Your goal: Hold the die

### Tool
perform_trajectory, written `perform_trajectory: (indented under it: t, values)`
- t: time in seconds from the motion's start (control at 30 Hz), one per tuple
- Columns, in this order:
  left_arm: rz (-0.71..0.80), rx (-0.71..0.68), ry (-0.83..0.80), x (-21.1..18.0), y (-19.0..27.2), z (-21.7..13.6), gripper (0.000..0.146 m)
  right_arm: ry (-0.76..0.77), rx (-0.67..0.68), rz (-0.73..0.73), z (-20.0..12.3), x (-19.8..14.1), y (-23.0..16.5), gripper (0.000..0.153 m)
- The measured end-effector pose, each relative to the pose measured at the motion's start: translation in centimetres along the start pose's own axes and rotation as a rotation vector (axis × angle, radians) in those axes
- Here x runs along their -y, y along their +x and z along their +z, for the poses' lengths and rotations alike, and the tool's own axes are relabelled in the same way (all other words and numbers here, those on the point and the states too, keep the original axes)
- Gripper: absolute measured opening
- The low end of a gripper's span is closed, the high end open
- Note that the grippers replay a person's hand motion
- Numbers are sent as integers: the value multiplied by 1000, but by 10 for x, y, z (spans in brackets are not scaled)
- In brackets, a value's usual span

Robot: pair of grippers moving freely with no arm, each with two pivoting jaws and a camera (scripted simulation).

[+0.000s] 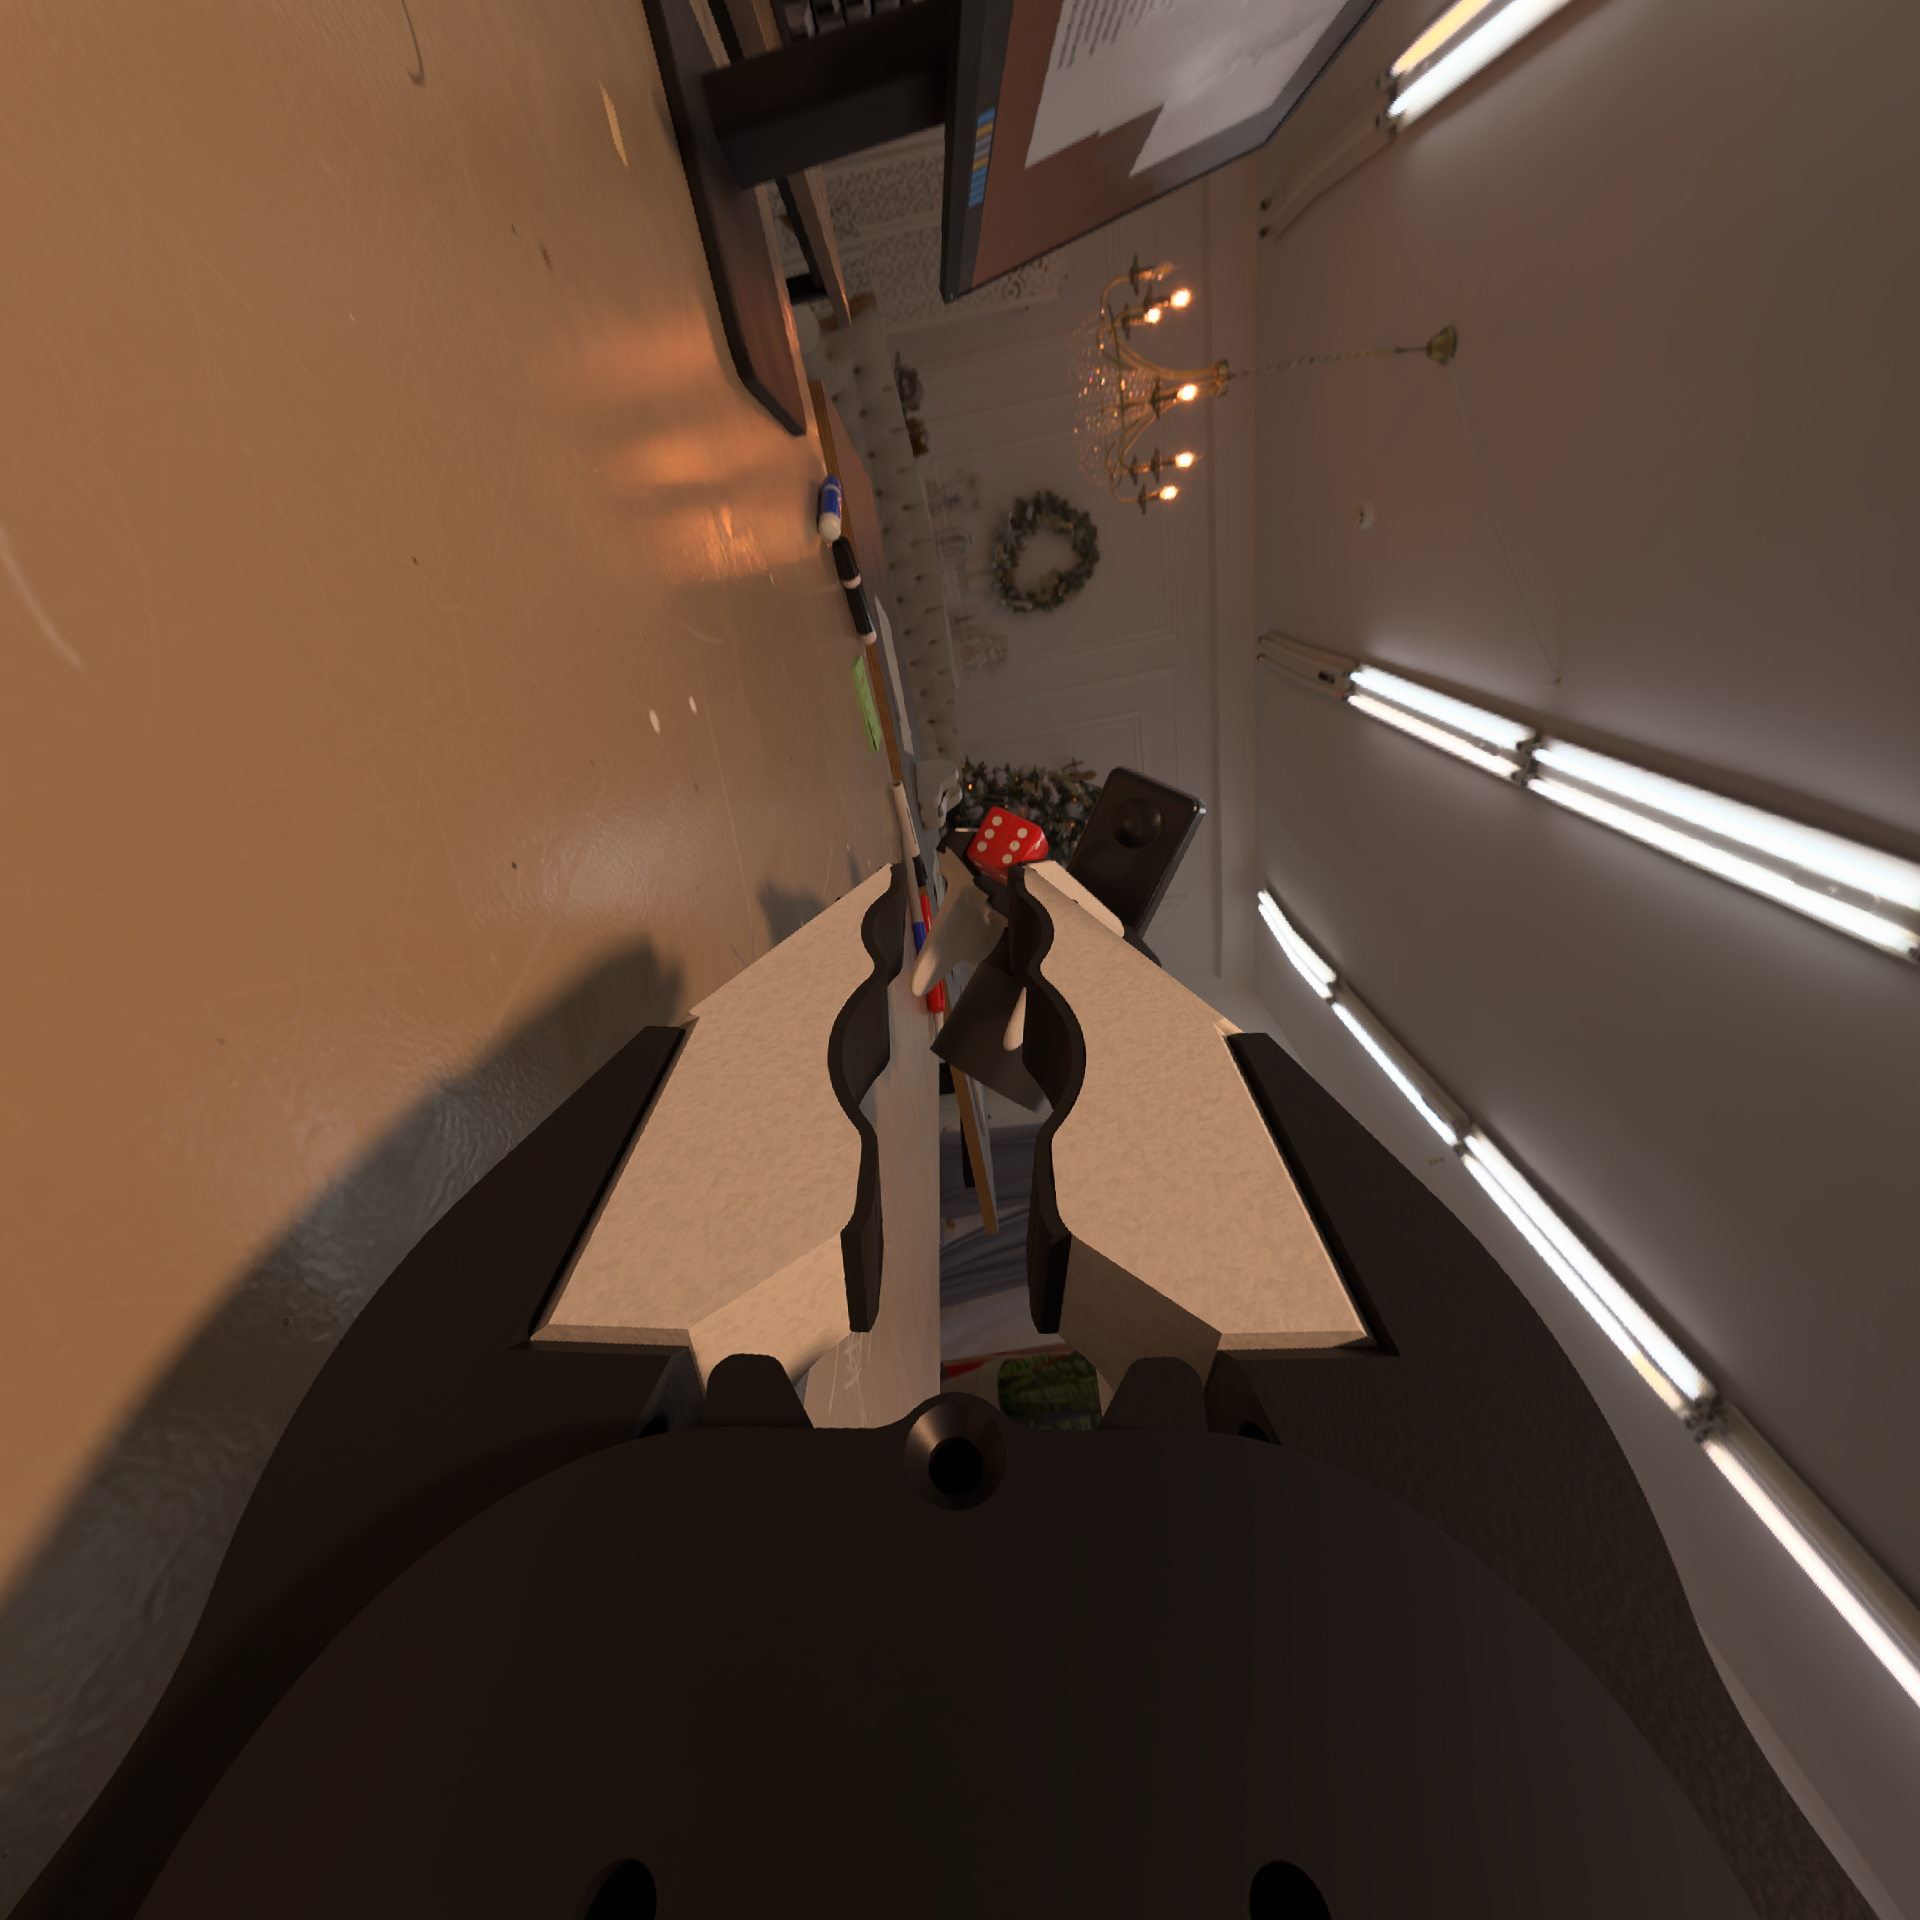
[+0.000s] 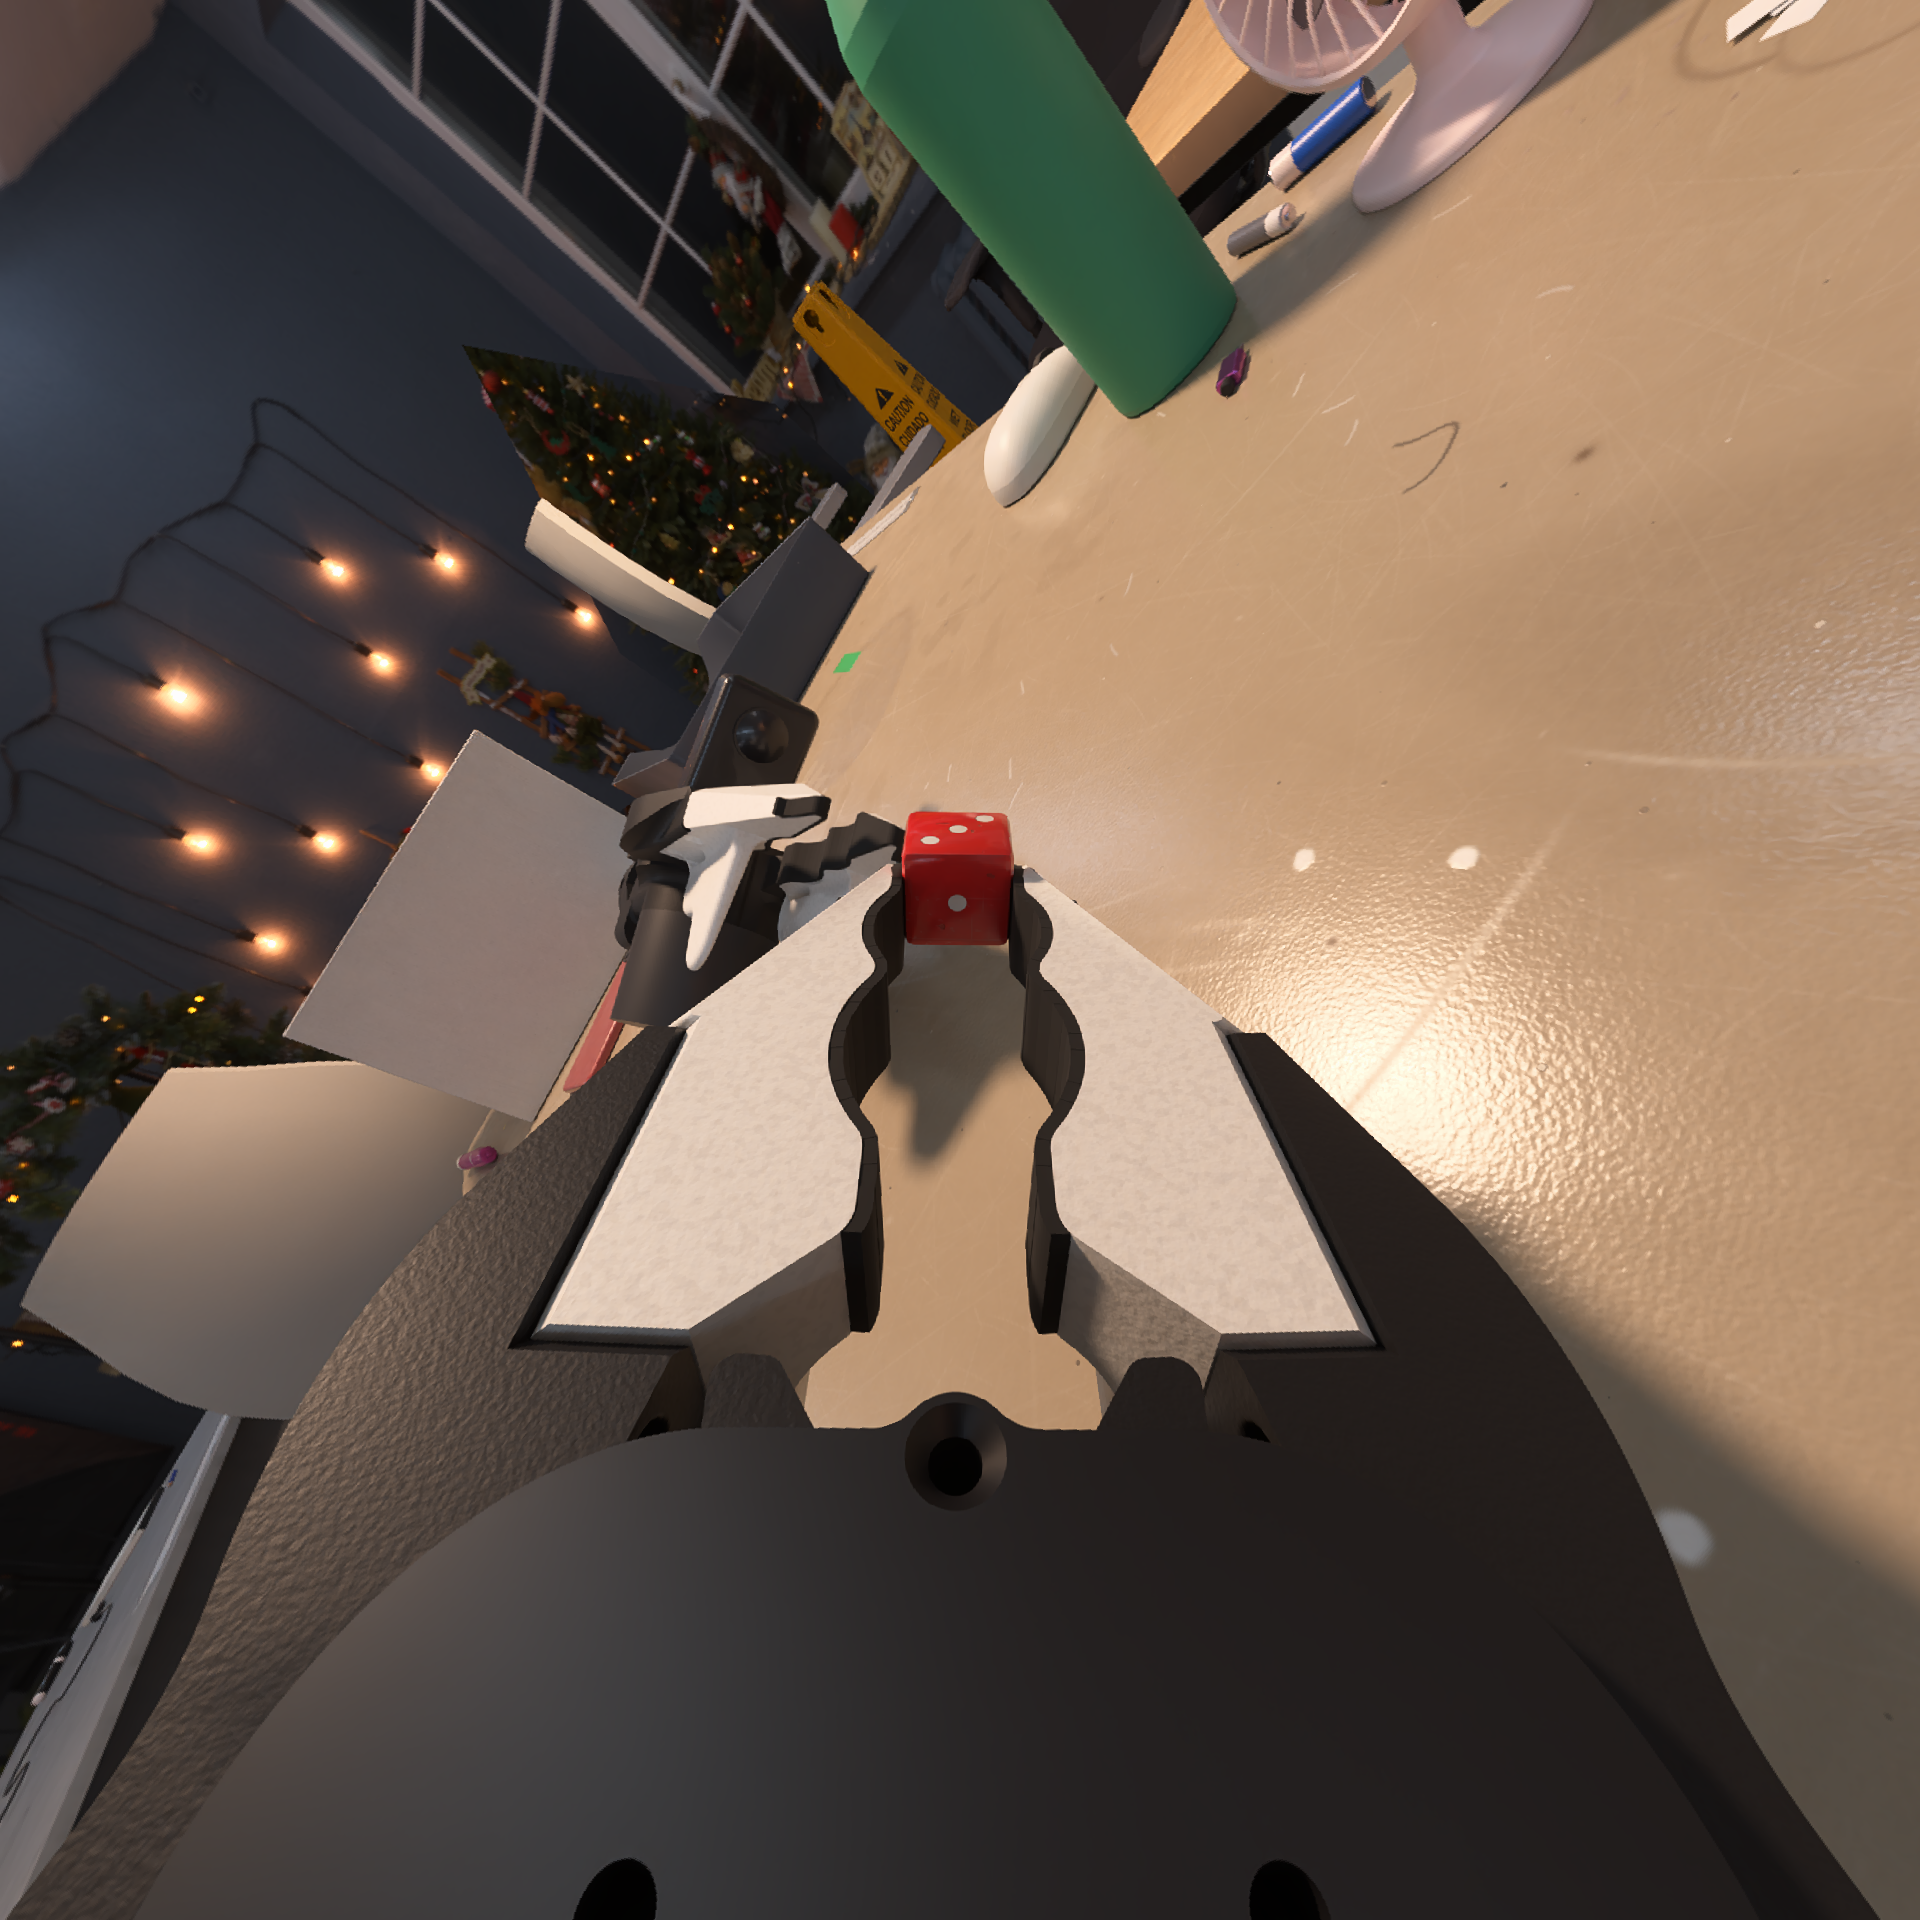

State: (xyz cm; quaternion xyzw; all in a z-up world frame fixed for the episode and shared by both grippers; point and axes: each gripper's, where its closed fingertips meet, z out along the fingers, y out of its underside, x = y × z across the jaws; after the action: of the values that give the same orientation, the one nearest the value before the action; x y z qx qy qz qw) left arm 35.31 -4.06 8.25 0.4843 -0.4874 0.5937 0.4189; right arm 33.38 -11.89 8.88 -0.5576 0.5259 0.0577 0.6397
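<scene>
One red die (image 2: pixel 956 879), three white pips on its top face and one on its near face, is clamped between the fingertips of the right tool (image 2: pixel 957 902) above the tan desk (image 2: pixel 1455 727), while the left tool (image 1: pixel 956 883), fingers parted and empty, sits just beside it.

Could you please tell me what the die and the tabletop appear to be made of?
The die looks like glossy red plastic with white painted pips, judging by its soft sheen. The table seems a tan, lacquered or laminate surface: shiny highlights, fine scratches.
</scene>
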Motion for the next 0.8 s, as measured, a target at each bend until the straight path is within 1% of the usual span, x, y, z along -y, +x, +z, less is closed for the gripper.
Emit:
perform_trajectory:
  t: [0.2, 0.33, 0.47, 0.57, 0.7, 0.8]
  values:
    - [4, -18, -75, -14, 3, 5, 19, 6, 2, 9, 2, -1, -2, 19]
    - [-4, -25, -90, -20, 4, 8, 19, 29, 22, 46, 6, -2, -8, 19]
    - [-22, -63, -78, -24, 8, 12, 20, 64, 51, 115, 12, -3, -15, 19]
    - [-5, -79, -72, -26, 11, 14, 21, 102, 59, 187, 15, -2, -17, 19]
    - [13, -92, -33, -22, 15, 11, 23, 148, 124, 305, 16, 0, -22, 19]
    - [16, -87, -19, -19, 14, 10, 23, 149, 146, 356, 19, -2, -23, 19]
